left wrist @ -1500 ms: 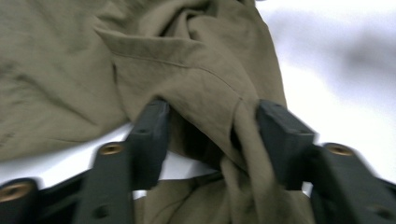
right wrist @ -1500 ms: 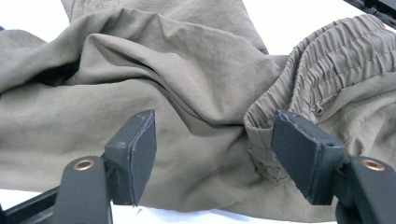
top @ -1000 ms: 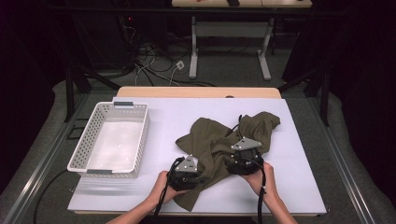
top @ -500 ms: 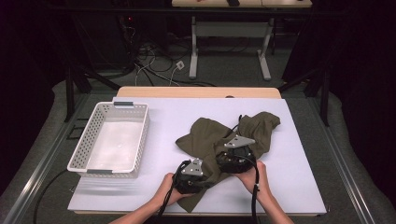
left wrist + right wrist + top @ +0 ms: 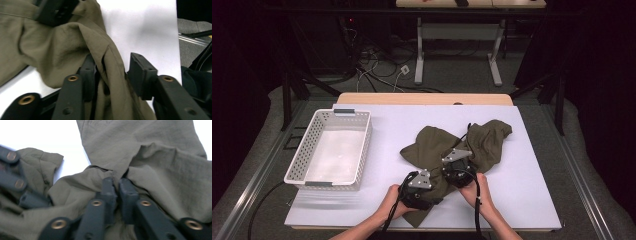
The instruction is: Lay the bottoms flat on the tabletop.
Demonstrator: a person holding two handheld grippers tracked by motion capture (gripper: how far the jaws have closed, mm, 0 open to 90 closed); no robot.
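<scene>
Olive garment (image 5: 447, 150) crumpled at bench (image 5: 532, 190) centre, unfolded; right tool (image 5: 117, 185) pinching fabric, left tool (image 5: 112, 72) agape around fold; basket (image 5: 294, 170) at 9 o'clock empty.

The white-topped desk (image 5: 532, 200) is being lit brightly while the surroundings are being kept dark. Behind it, cables (image 5: 377, 65) are being trailed over a grey floor (image 5: 452, 75) below another table's white legs (image 5: 419, 55).

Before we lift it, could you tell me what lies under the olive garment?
The white table cover shows around the olive garment; whatever lies beneath its folds is covered.
</scene>
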